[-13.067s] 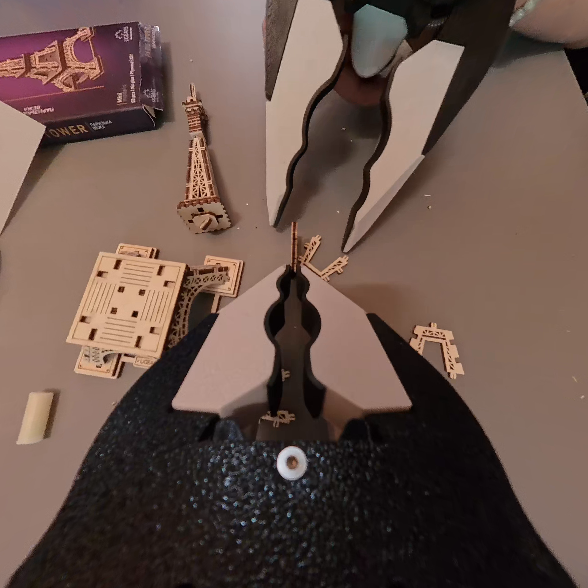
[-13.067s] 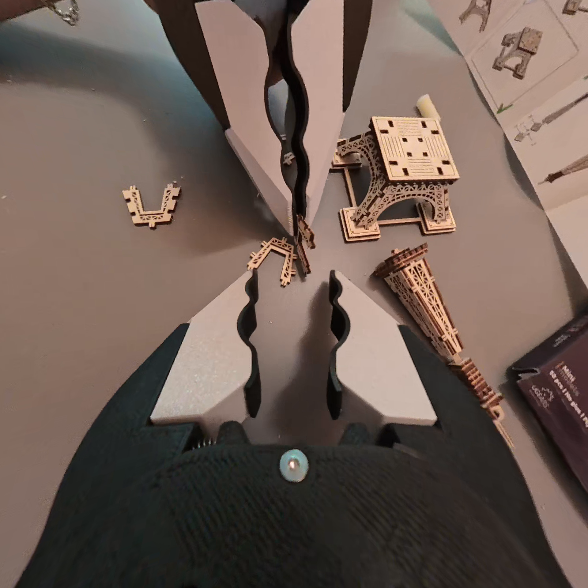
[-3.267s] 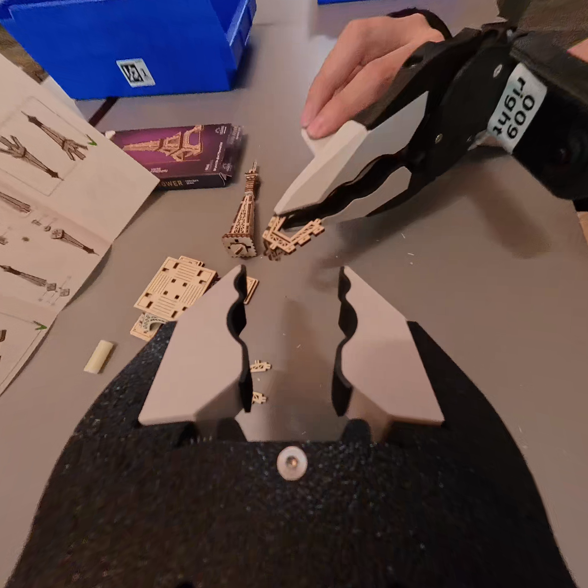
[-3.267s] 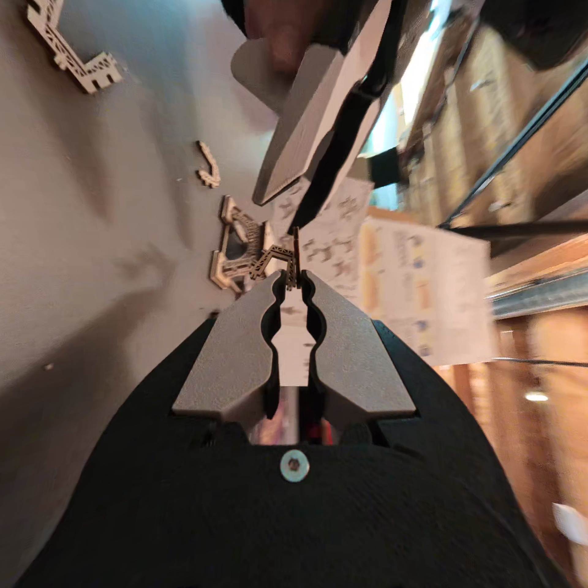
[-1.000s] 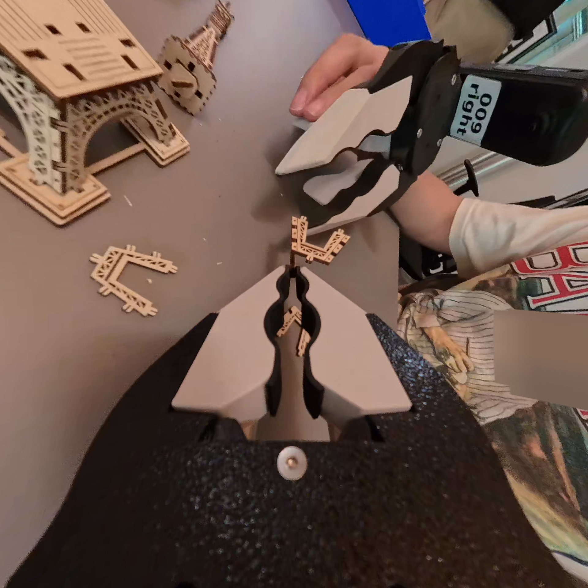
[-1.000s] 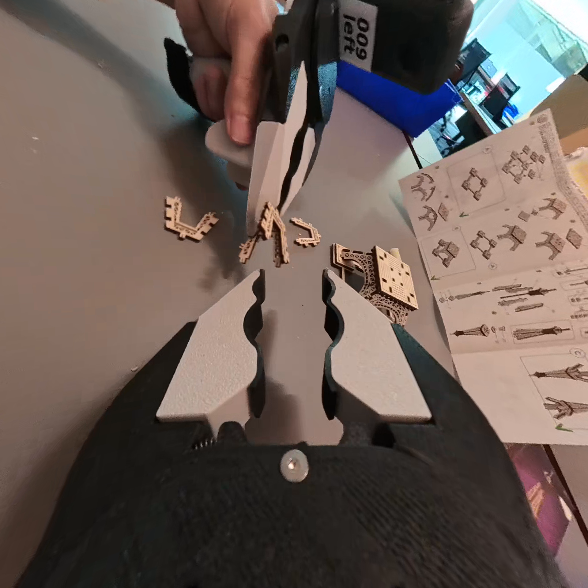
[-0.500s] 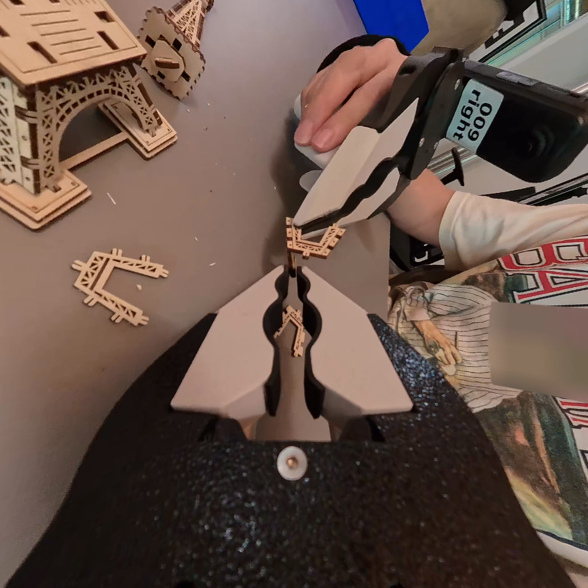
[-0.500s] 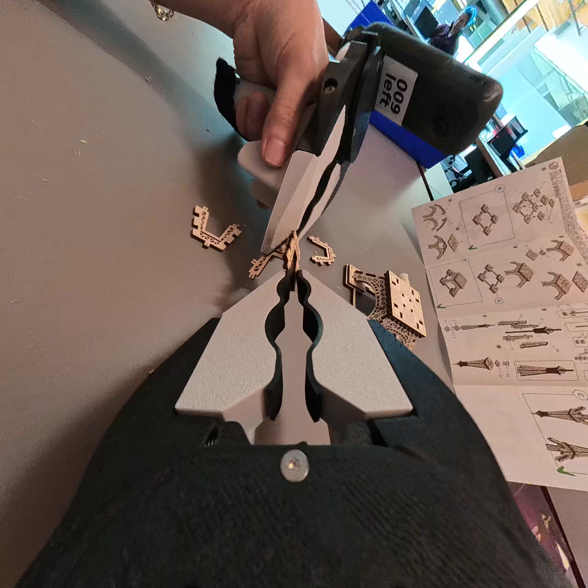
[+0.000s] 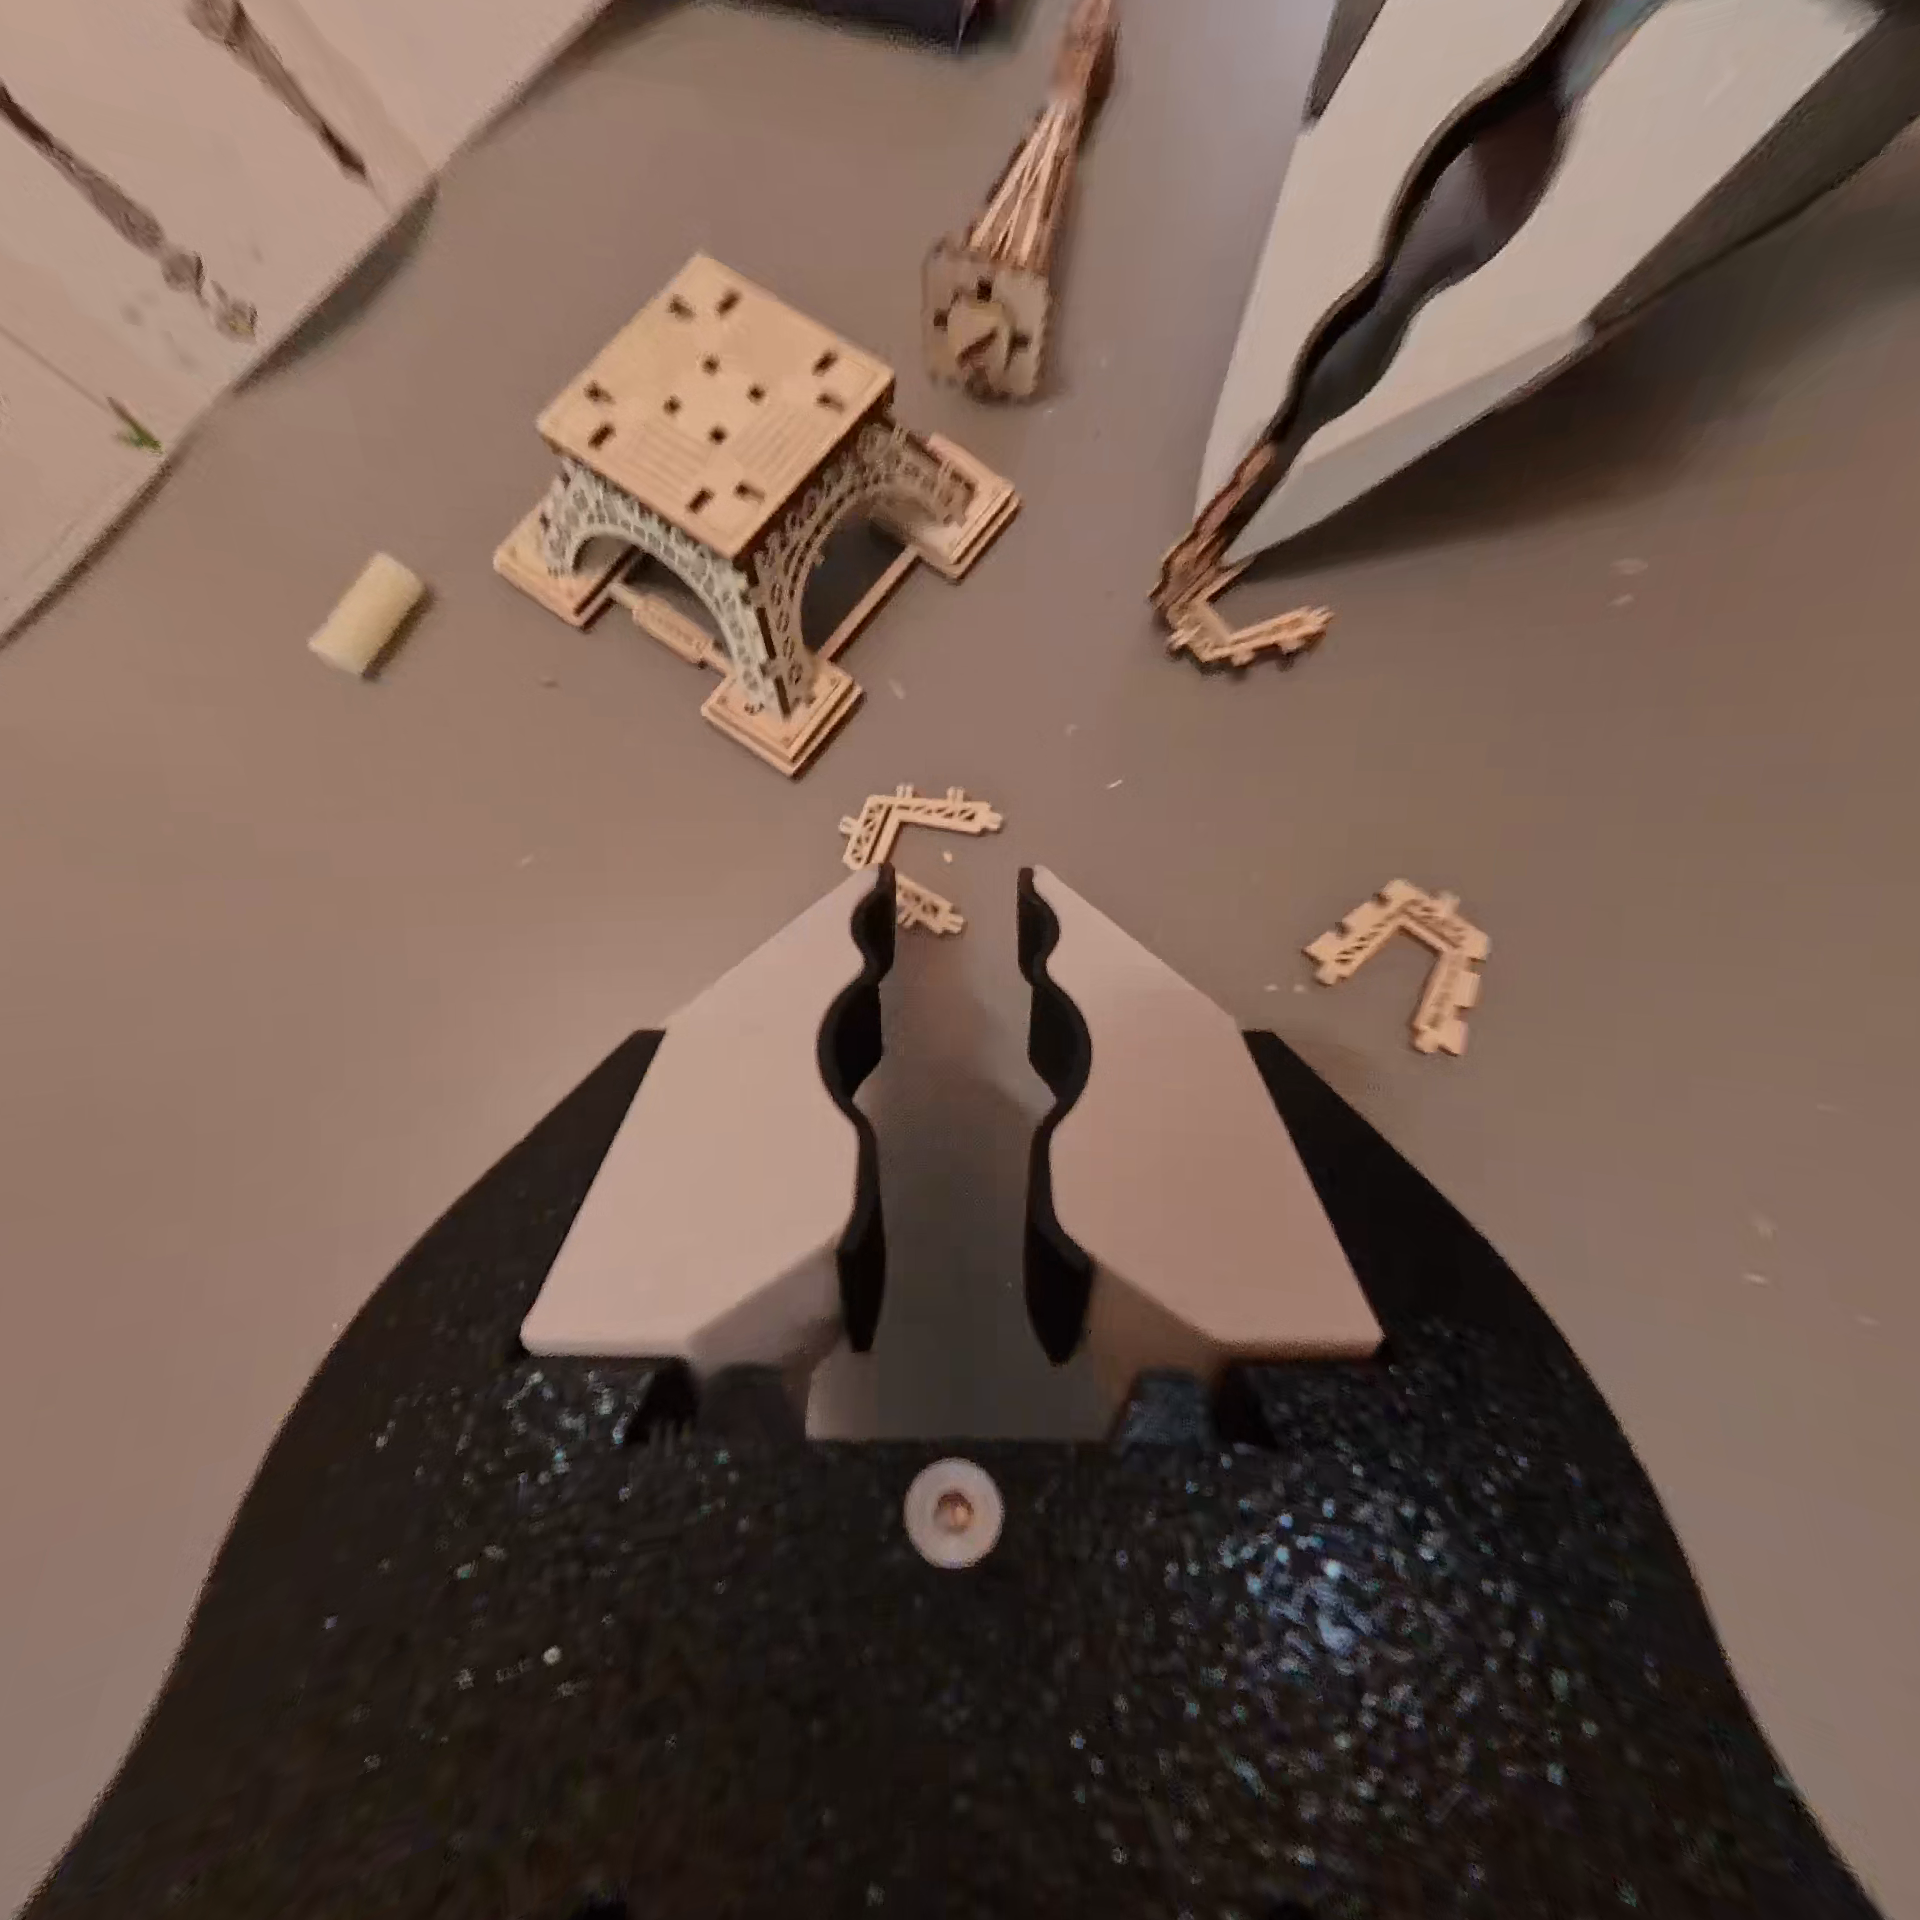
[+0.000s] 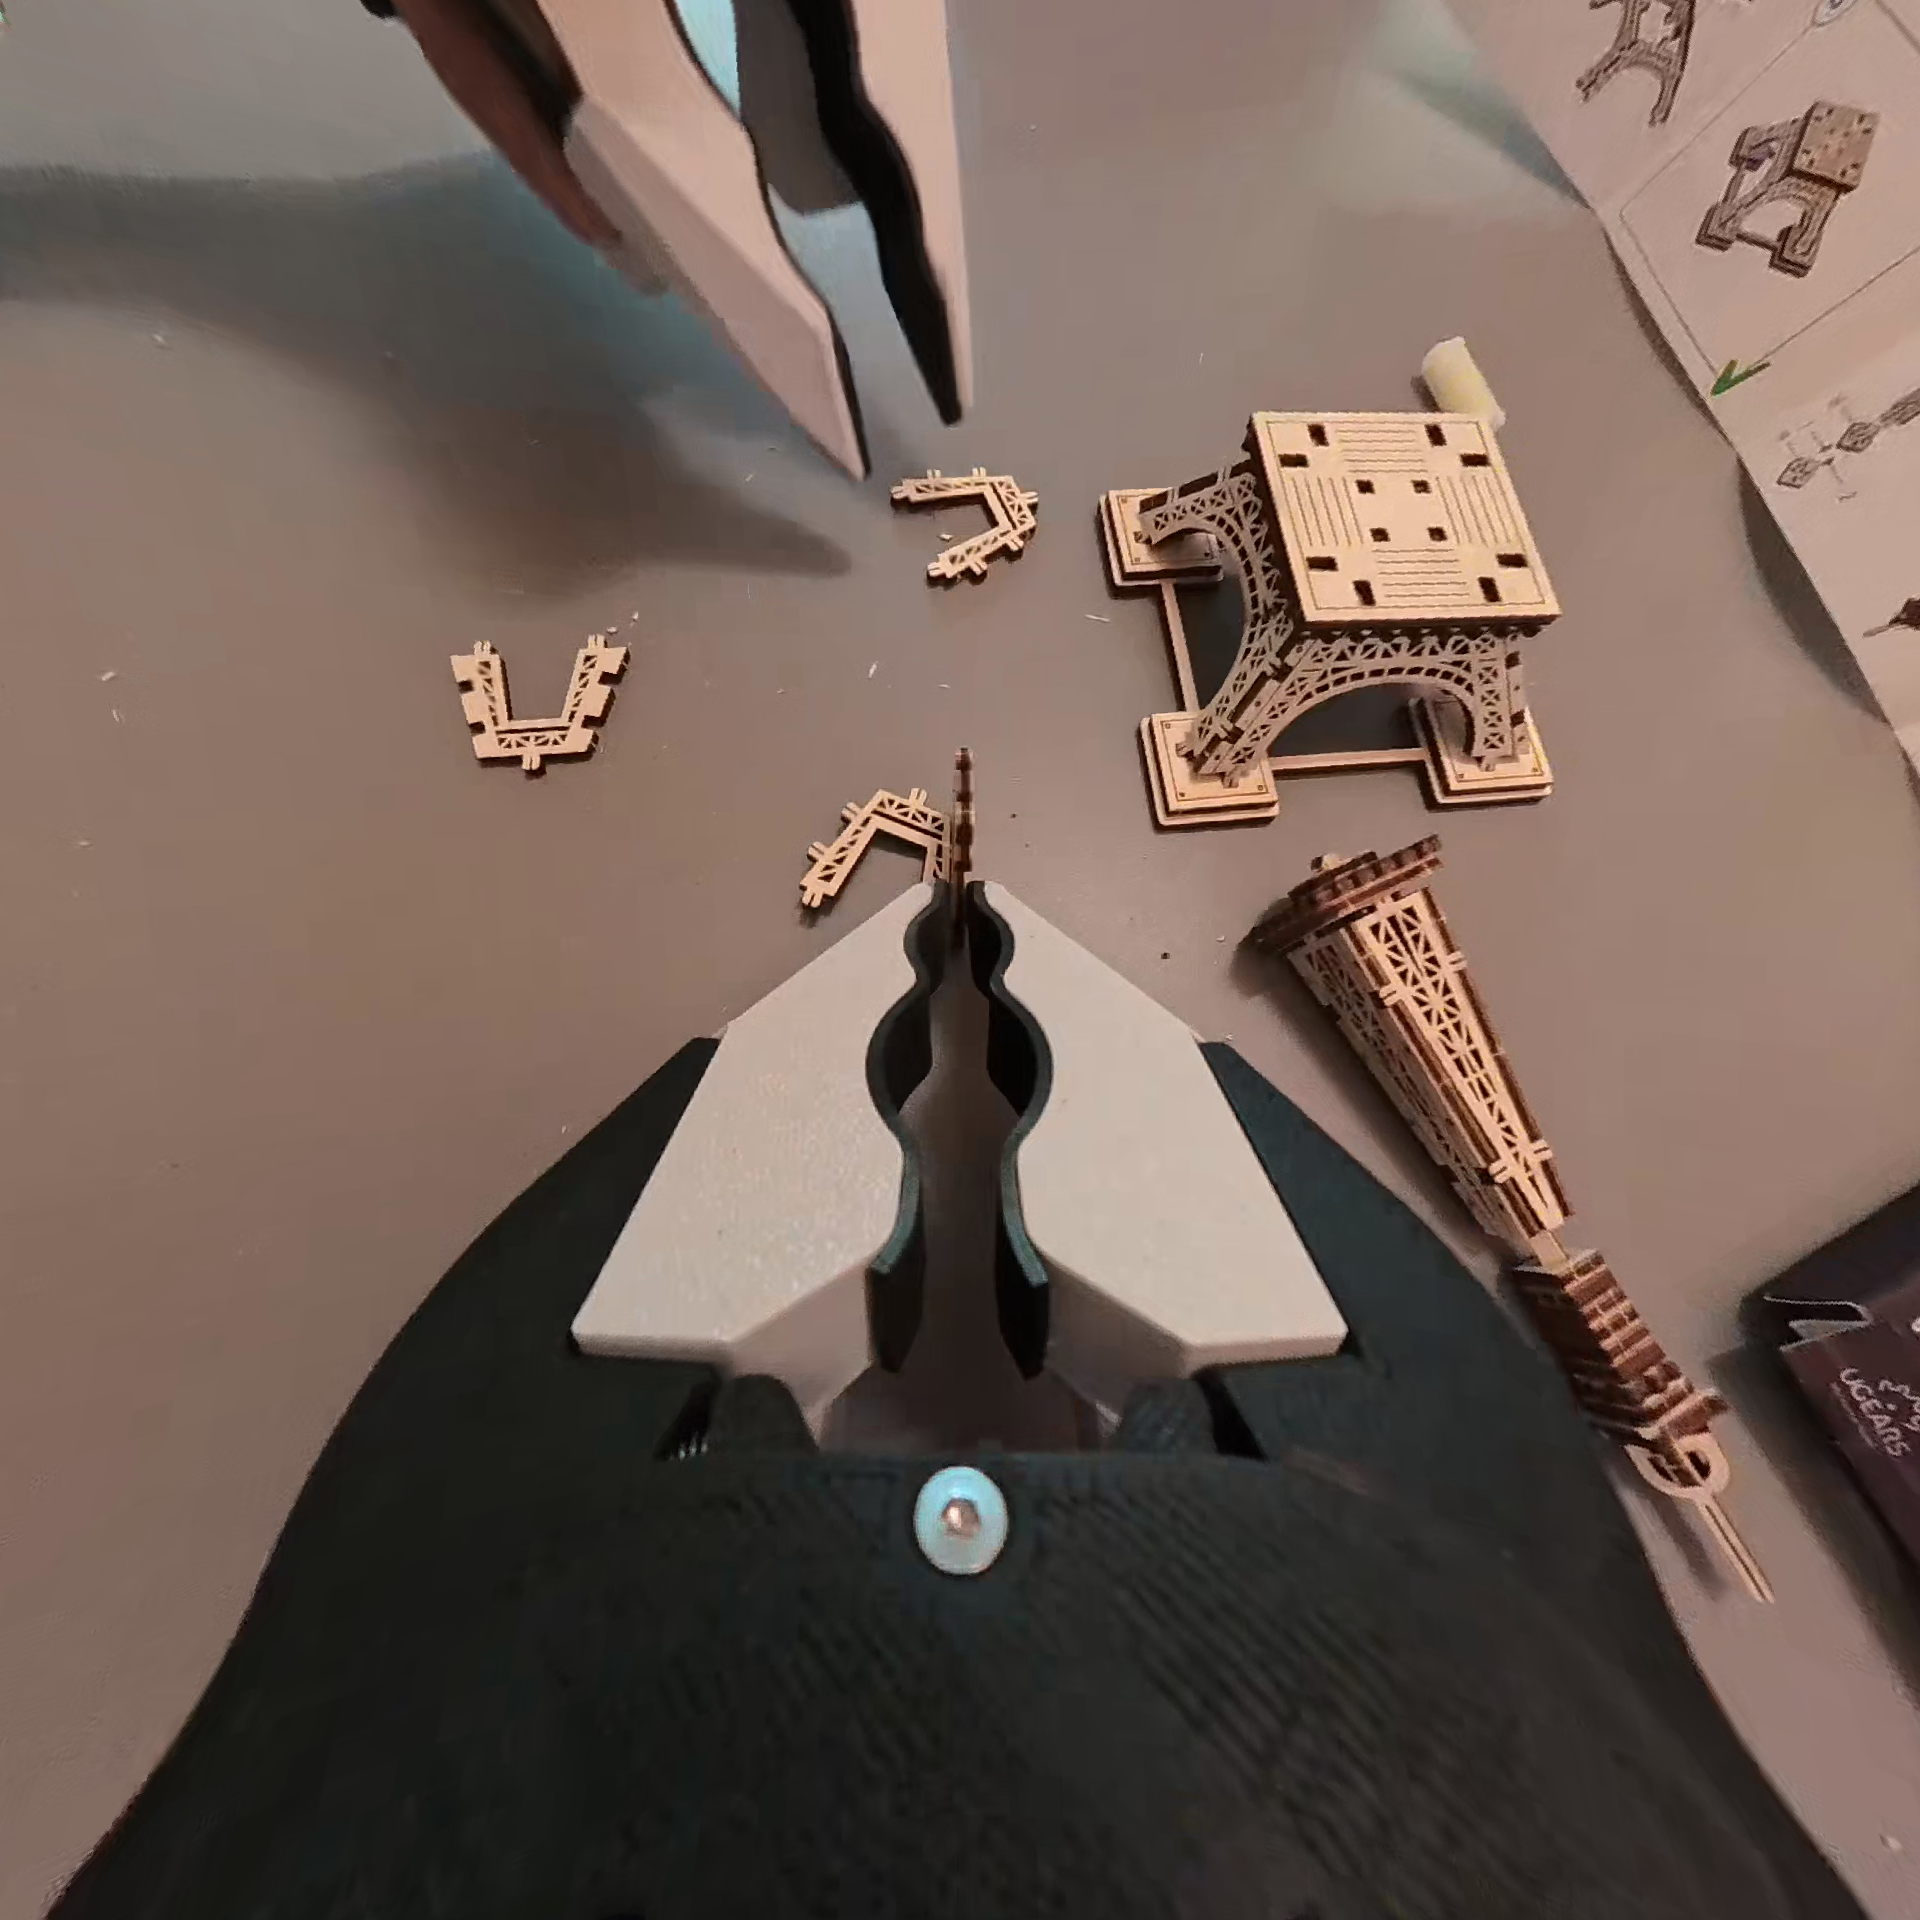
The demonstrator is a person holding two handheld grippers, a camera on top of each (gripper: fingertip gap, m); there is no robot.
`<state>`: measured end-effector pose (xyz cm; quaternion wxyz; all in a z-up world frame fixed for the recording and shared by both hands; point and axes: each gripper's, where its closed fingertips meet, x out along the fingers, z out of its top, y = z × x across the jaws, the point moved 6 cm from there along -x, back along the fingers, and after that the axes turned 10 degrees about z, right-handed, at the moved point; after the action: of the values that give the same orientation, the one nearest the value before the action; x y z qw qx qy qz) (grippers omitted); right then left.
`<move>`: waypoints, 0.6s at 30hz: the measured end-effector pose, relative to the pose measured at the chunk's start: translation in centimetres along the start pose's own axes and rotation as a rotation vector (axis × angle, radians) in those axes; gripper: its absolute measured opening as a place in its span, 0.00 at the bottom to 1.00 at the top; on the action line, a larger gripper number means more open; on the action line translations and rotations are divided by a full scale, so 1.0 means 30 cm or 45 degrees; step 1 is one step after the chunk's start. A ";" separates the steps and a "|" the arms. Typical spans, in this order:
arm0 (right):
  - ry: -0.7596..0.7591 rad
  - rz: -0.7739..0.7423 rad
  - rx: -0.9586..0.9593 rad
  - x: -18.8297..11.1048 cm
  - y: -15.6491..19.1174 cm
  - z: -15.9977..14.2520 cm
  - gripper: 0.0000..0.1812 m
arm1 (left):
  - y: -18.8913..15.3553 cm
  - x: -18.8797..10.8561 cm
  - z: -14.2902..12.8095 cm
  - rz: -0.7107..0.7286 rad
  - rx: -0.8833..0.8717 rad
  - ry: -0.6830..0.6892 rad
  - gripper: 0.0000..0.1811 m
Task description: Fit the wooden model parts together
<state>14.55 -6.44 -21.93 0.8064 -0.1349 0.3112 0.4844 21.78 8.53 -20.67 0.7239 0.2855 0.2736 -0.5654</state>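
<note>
My right gripper (image 10: 961,891) is shut on a pair of joined wooden lattice brackets (image 10: 883,831), low over the grey table. One bracket stands edge-on between the tips and the other sticks out to the left. In the left wrist view the right gripper (image 9: 1231,551) is at the upper right with the joined brackets (image 9: 1236,623) at its tips. My left gripper (image 9: 954,883) is open and empty, just above a loose bracket (image 9: 914,826). It also shows at the top of the right wrist view (image 10: 904,442), beside that loose bracket (image 10: 977,520). Another loose bracket (image 9: 1403,956) (image 10: 535,707) lies apart.
The arched tower base (image 9: 758,499) (image 10: 1351,623) stands on the table (image 10: 312,1039). The tower spire (image 9: 997,301) (image 10: 1455,1122) lies on its side. A cream cylinder (image 9: 366,615), instruction sheets (image 10: 1818,208) and a dark box (image 10: 1860,1382) lie around. The tips of one gripper are about 10 centimetres away from the tips of the other. From the left gripper's tips to the cream cylinder (image 9: 366,615) is close to 12 centimetres. My right wrist view (image 10: 1456,372) looks at it from another angle.
My left gripper has opened and let go of the joined brackets, which stay in my right gripper. Both grippers have dropped and now point down at the table.
</note>
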 end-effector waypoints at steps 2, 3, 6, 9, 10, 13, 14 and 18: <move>-0.003 -0.013 0.035 -0.001 -0.011 -0.001 0.01 | 0.005 0.033 -0.013 0.057 0.010 0.075 0.12; -0.006 -0.038 0.058 -0.003 -0.021 -0.002 0.00 | 0.002 0.042 -0.009 0.069 0.005 0.068 0.12; -0.008 -0.037 0.079 -0.004 -0.026 -0.003 0.00 | -0.023 0.053 0.002 0.064 -0.051 0.052 0.13; -0.001 -0.051 0.065 -0.002 -0.024 -0.004 0.01 | -0.072 0.043 0.004 -0.004 -0.126 0.056 0.12; 0.000 -0.061 0.060 -0.002 -0.025 -0.004 0.02 | -0.092 0.035 0.002 -0.049 -0.140 0.064 0.12; 0.004 -0.071 0.039 -0.002 -0.022 -0.003 0.01 | -0.136 0.004 0.008 -0.139 -0.156 0.055 0.12; 0.004 -0.073 0.034 -0.002 -0.022 -0.003 0.01 | -0.142 -0.010 0.021 -0.155 -0.164 0.022 0.12; 0.006 -0.066 0.021 -0.001 -0.021 -0.004 0.01 | -0.092 -0.043 0.072 -0.034 0.003 -0.097 0.08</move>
<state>15.04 -6.82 -22.04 0.8190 -0.1375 0.3137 0.4604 18.96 7.28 -18.55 0.7258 0.2610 0.2489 -0.5858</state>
